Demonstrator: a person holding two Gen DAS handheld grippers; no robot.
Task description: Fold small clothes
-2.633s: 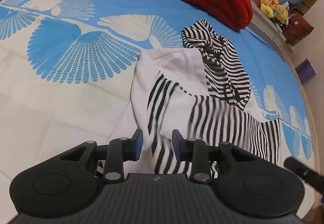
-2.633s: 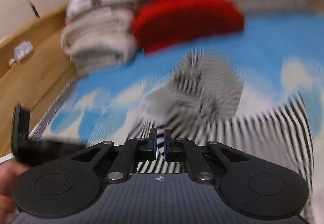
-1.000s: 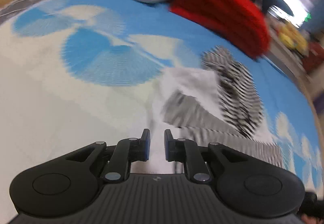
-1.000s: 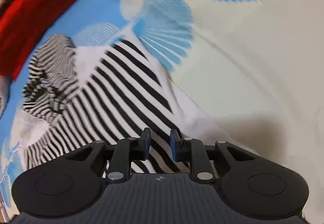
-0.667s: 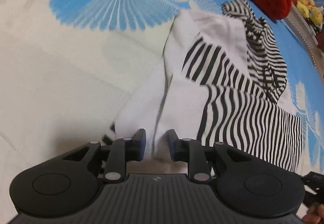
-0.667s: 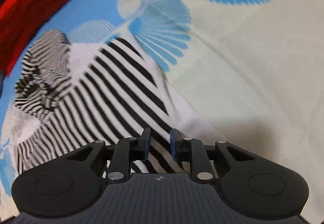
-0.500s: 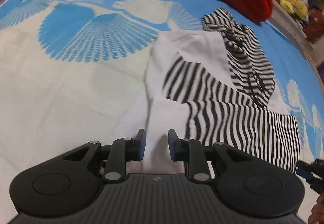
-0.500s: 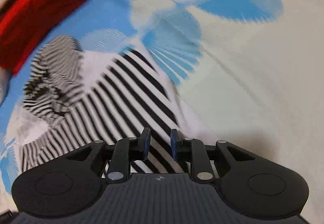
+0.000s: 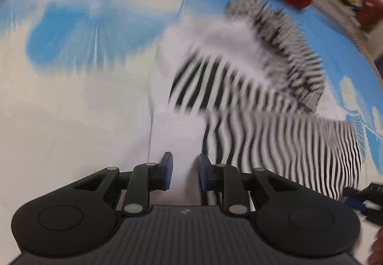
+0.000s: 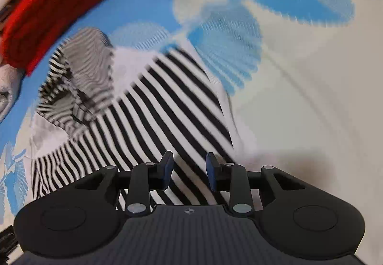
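**Striped garment spread on the bed, both tongs parted at its near hem**

The black-and-white striped garment [image 9: 251, 102] is seen lying partly spread on the blue-and-cream bedspread [image 9: 71, 73], filling the centre of both views. Its bunched, finely striped part is pushed toward the upper right of the left wrist view and the left of the right wrist view. A plain white panel is turned up along one edge. The garment [image 10: 167, 106] is judged to be light, soft and limp: it will sag and crease wherever it is lifted, and a single-point hold would let it swing and bunch. A hold at two spread points on the near hem or corners is judged best, so that the cloth can be carried over flat.

The left tongs [image 9: 184, 171] are seen with a gap between the pads, set over the white panel at the bottom centre of their view; the cloth is not pressed. The right tongs [image 10: 189, 171] have just been opening and stand apart above the striped hem, nothing being pinched between them.

A folded red blanket [image 10: 55, 6] is seen at the upper left of the right wrist view, just beyond the garment's bunched end. Both pictures are blurred, so fine folds cannot be made out.
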